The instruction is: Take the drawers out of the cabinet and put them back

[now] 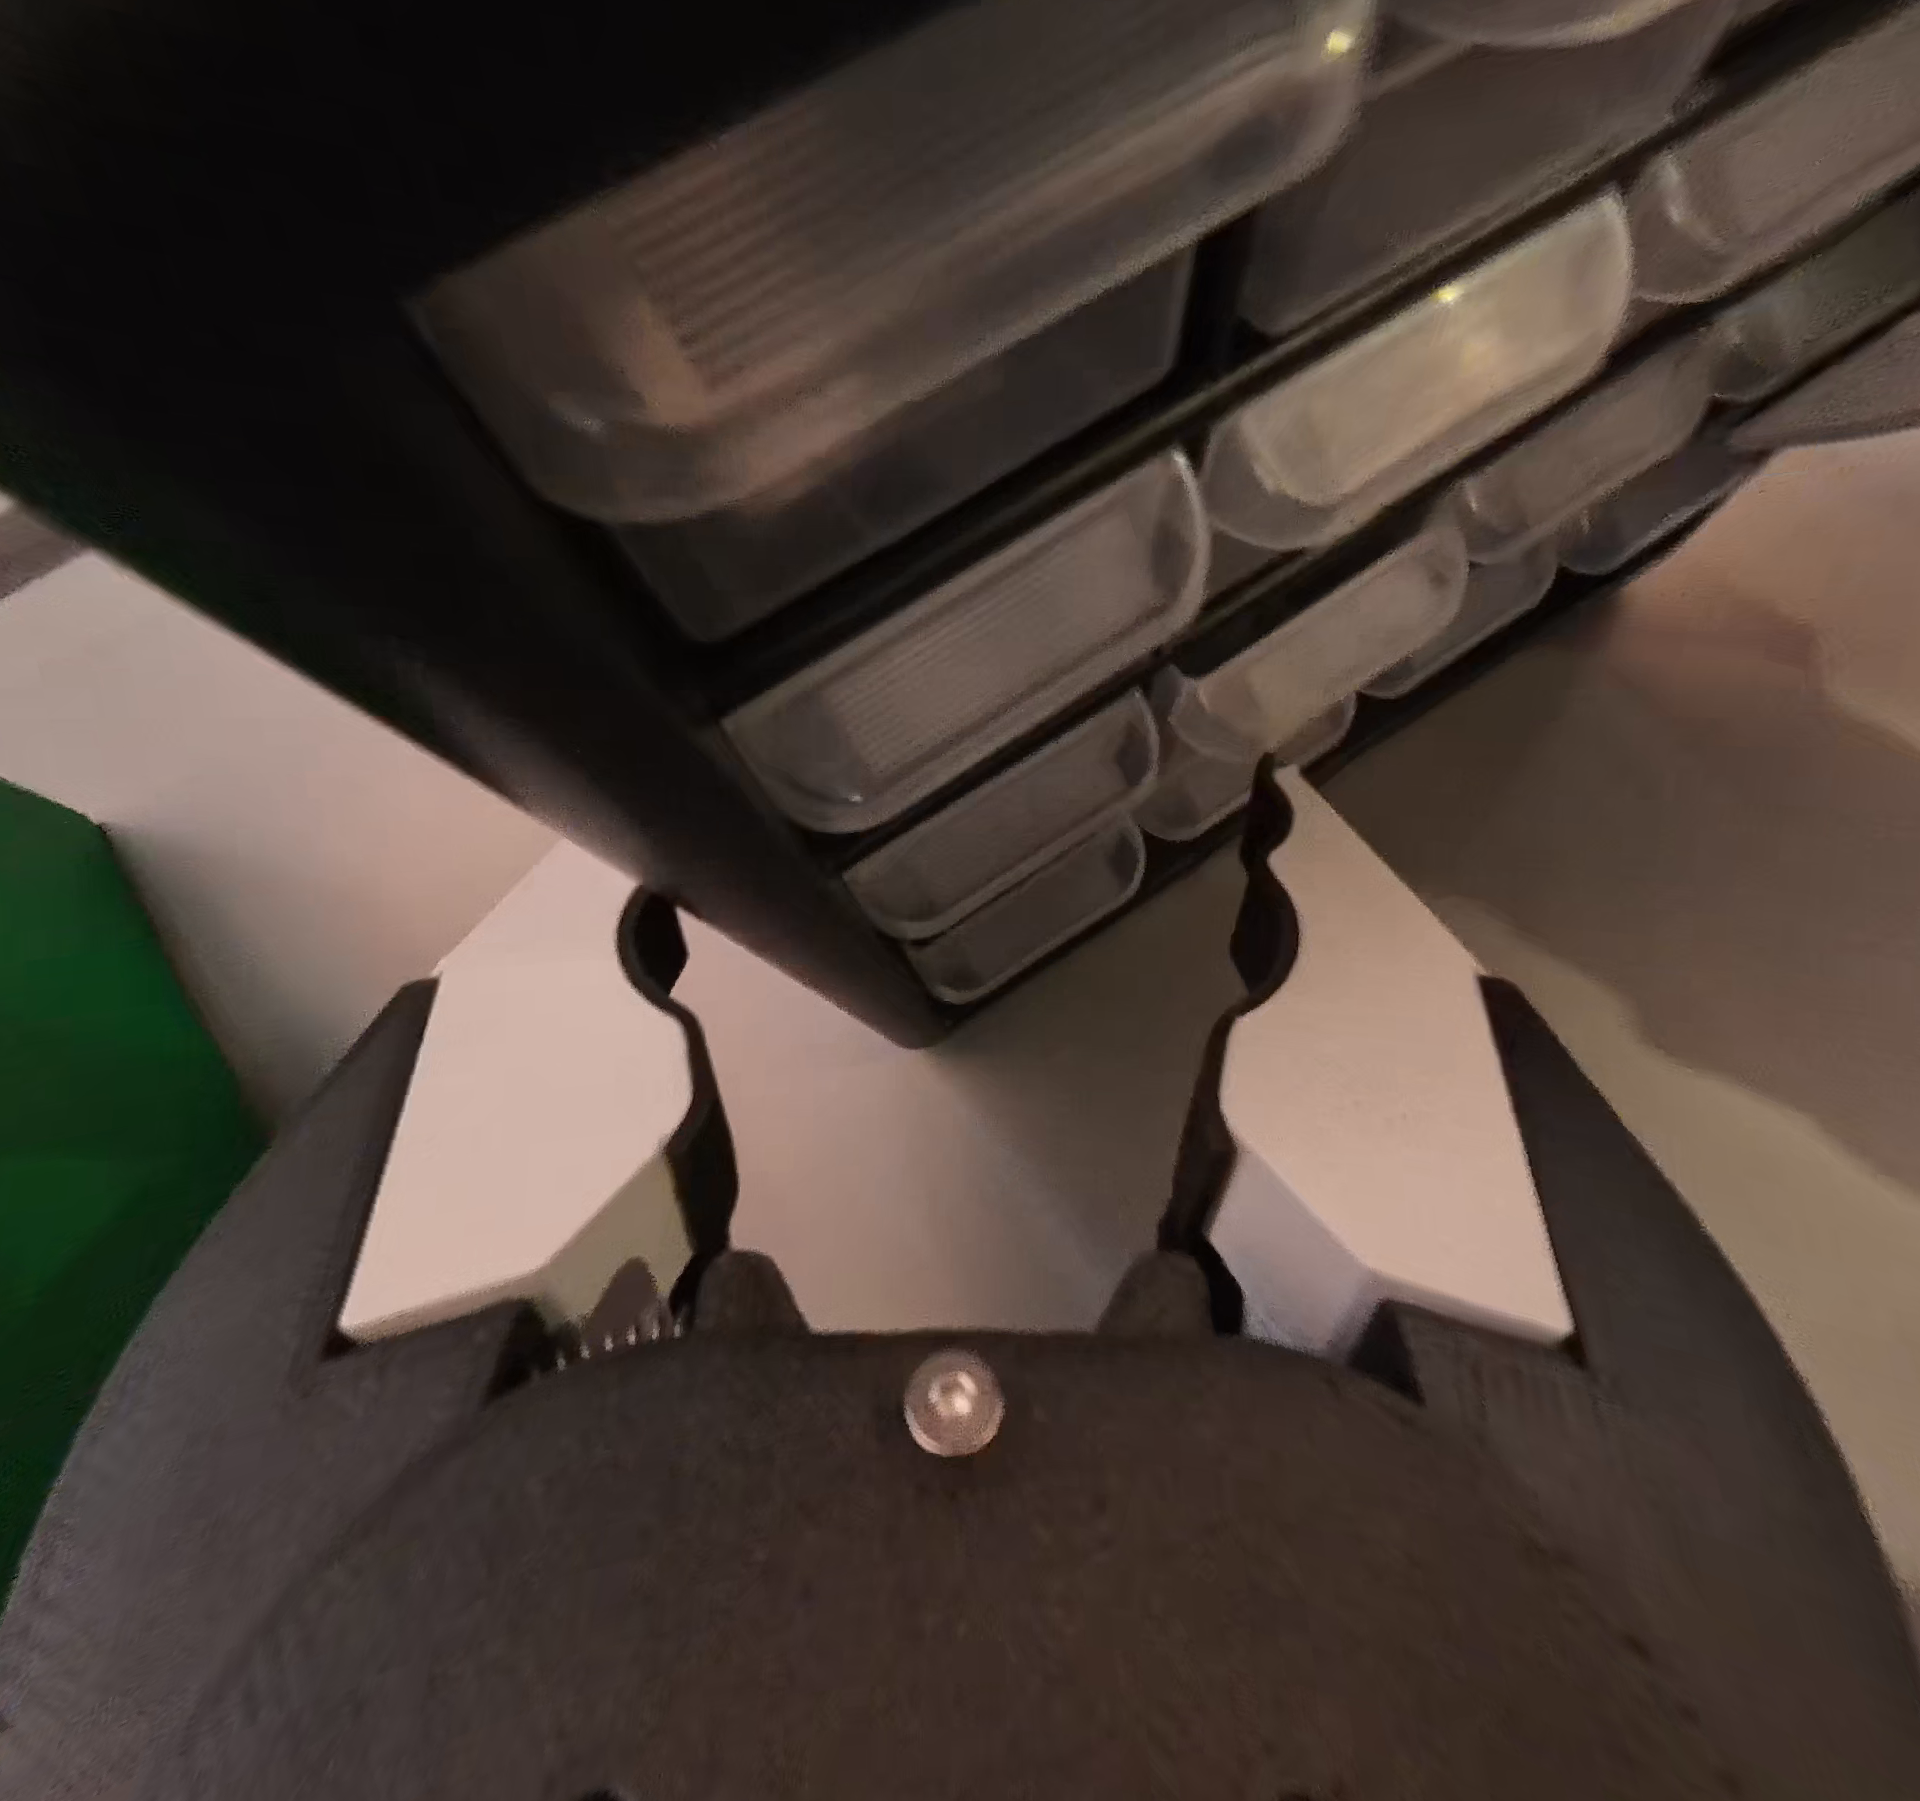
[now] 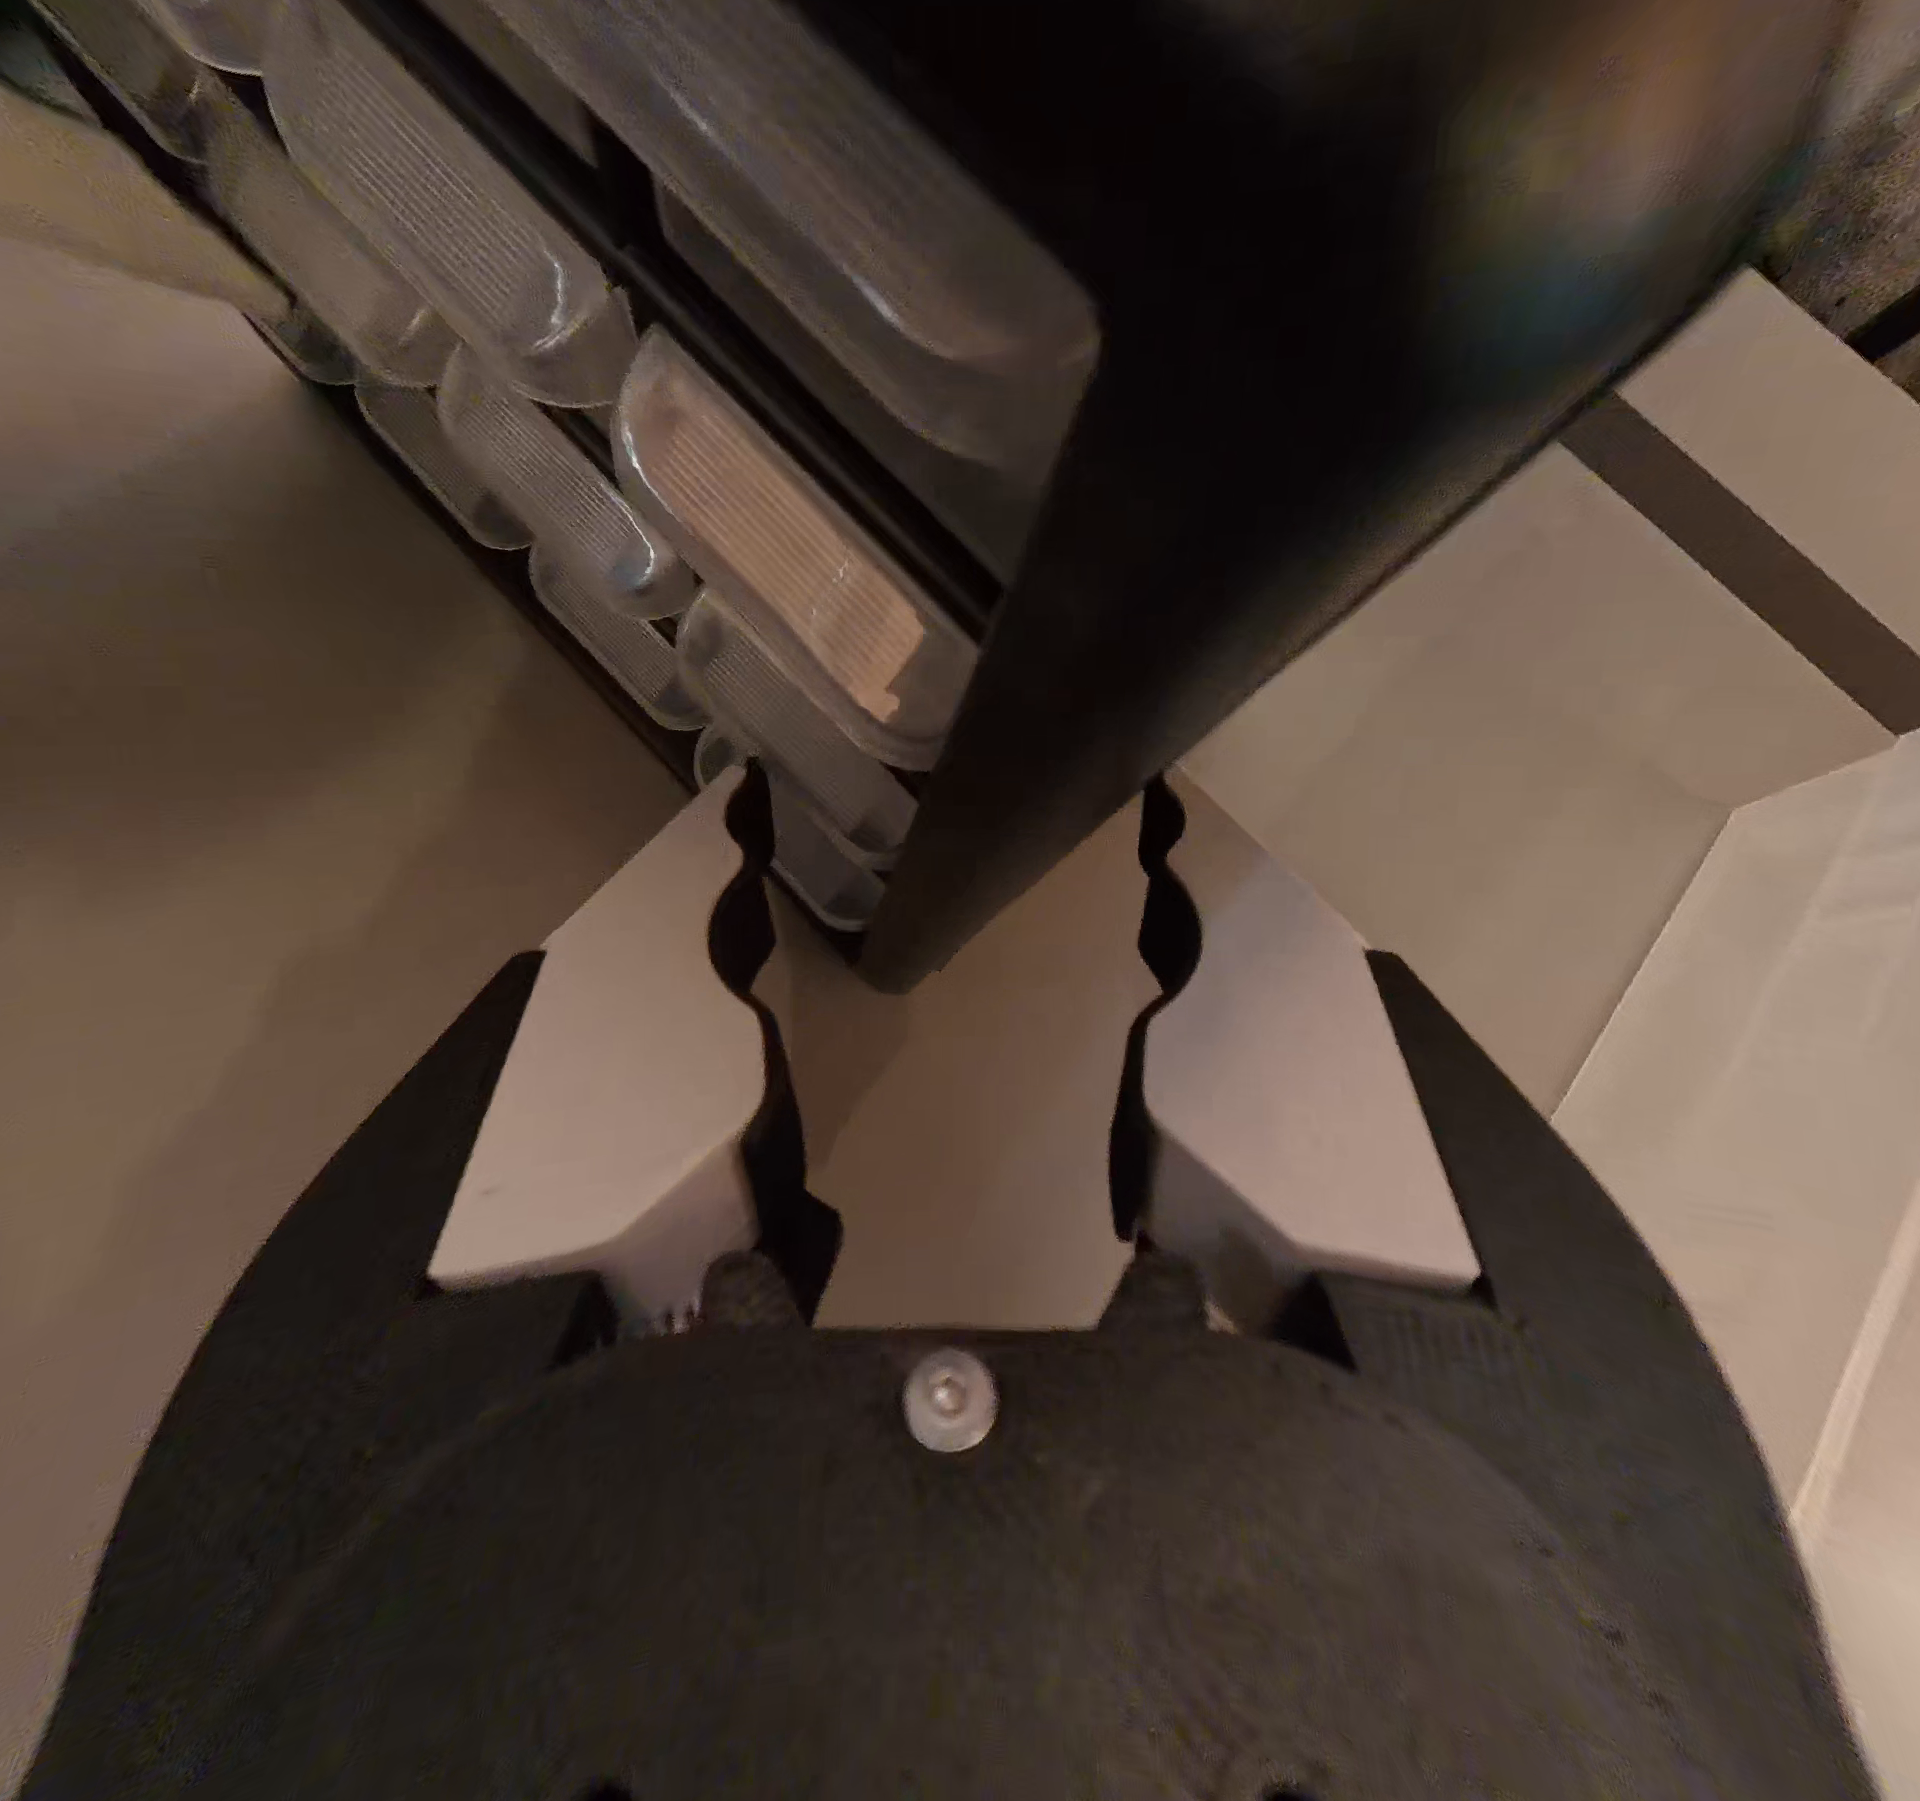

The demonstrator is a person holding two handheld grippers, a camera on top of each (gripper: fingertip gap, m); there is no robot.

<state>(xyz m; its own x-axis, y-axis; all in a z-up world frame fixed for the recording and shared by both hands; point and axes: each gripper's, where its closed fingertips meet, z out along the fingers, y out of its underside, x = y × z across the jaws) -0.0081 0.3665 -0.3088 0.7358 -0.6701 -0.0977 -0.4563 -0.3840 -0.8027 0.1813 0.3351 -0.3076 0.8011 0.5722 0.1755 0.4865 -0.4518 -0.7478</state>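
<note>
A black cabinet (image 1: 312,401) with several clear plastic drawers stands on a white table (image 1: 862,1180). In the left wrist view I see its lower left front corner. A large top drawer (image 1: 883,297) sticks out a little, with smaller drawers (image 1: 987,650) below. My left gripper (image 1: 956,847) is open and empty, its fingers on either side of that corner. In the right wrist view the cabinet's (image 2: 1195,504) lower right front corner lies between the fingers of my right gripper (image 2: 954,790), which is open and empty. Clear drawers (image 2: 779,567) fill the front.
A green object (image 1: 94,1076) stands at the left of the cabinet. A pale blurred shape (image 1: 1714,816) lies on the table to the right of the drawers. A dark strip (image 2: 1745,546) runs across the white surface at the right.
</note>
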